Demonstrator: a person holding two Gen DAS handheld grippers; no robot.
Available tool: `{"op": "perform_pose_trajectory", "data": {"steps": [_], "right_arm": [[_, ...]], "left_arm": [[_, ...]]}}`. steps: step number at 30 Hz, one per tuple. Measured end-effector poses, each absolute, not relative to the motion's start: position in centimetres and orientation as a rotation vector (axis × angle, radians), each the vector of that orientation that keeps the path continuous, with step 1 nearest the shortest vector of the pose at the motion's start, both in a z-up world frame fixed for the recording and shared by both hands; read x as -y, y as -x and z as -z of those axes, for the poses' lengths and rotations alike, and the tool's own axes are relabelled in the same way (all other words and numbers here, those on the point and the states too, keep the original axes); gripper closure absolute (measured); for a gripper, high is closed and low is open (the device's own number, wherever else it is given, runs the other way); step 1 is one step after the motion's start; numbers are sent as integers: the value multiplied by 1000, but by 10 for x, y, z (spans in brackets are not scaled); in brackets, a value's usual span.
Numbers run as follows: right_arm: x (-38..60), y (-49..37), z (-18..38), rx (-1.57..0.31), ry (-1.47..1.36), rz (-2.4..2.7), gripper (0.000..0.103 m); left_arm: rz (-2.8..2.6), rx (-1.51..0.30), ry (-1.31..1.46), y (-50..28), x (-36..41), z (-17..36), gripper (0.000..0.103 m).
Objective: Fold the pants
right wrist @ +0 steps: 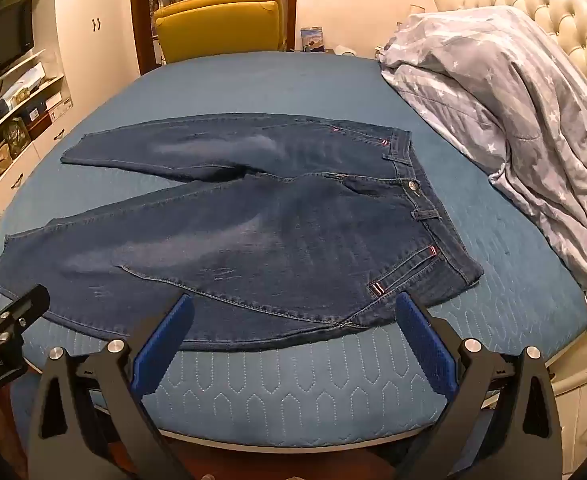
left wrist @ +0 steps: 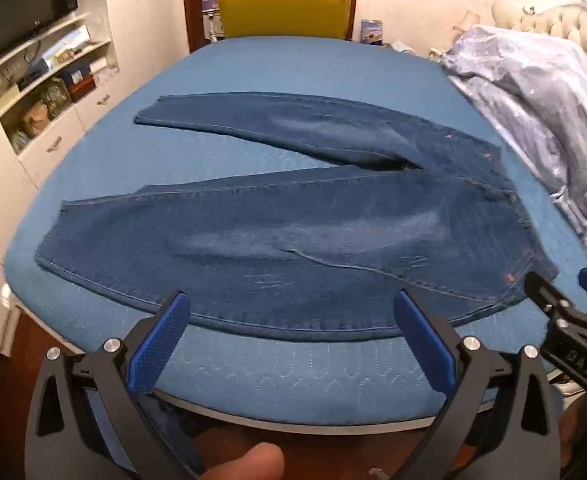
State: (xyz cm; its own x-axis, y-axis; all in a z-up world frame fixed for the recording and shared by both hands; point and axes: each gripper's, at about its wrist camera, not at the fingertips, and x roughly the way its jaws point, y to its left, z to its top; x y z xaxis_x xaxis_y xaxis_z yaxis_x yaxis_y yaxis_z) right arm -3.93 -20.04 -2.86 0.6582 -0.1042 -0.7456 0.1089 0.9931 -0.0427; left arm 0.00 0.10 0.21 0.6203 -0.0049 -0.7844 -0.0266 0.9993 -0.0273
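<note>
The left tongs (left wrist: pixel 291 312) are hanging released, their blue pads spread wide with nothing between them, tilting down over the near edge of the bed (left wrist: pixel 293 368). The right tongs (right wrist: pixel 293 316) are doing the same, released and empty, just beside the left pair. In the left wrist view the right pair is showing at four o'clock; in the right wrist view the left tongs are poking in at nine o'clock. A fingertip (left wrist: pixel 259 460) is peeking in at six o'clock in the left wrist view.

The jeans (right wrist: pixel 253 240) are lying flat on the blue quilted cover directly ahead of both pairs, at twelve o'clock, with the waistband toward three o'clock and the two legs spreading apart toward nine o'clock. The near leg's seam is running just past the pad tips; nothing is lying between the tongs and the denim.

A crumpled star-print duvet (right wrist: pixel 513 120) is piling up at two o'clock, near the waistband but apart from it, against a cream tufted headboard (right wrist: pixel 565 12). A yellow chair (right wrist: pixel 221 24) is standing past the far edge at twelve o'clock. Shelves (right wrist: pixel 17 112) with a television (right wrist: pixel 1 40) are filling ten o'clock.
</note>
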Motion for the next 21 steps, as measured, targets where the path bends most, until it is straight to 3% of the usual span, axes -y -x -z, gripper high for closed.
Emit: {"op": "perform_pose_trajectory", "data": {"steps": [21], "right_arm": [[199,39,23,-836,1,120,5]], "left_arm": [[0,-879,23,0,0,-1,1]]}}
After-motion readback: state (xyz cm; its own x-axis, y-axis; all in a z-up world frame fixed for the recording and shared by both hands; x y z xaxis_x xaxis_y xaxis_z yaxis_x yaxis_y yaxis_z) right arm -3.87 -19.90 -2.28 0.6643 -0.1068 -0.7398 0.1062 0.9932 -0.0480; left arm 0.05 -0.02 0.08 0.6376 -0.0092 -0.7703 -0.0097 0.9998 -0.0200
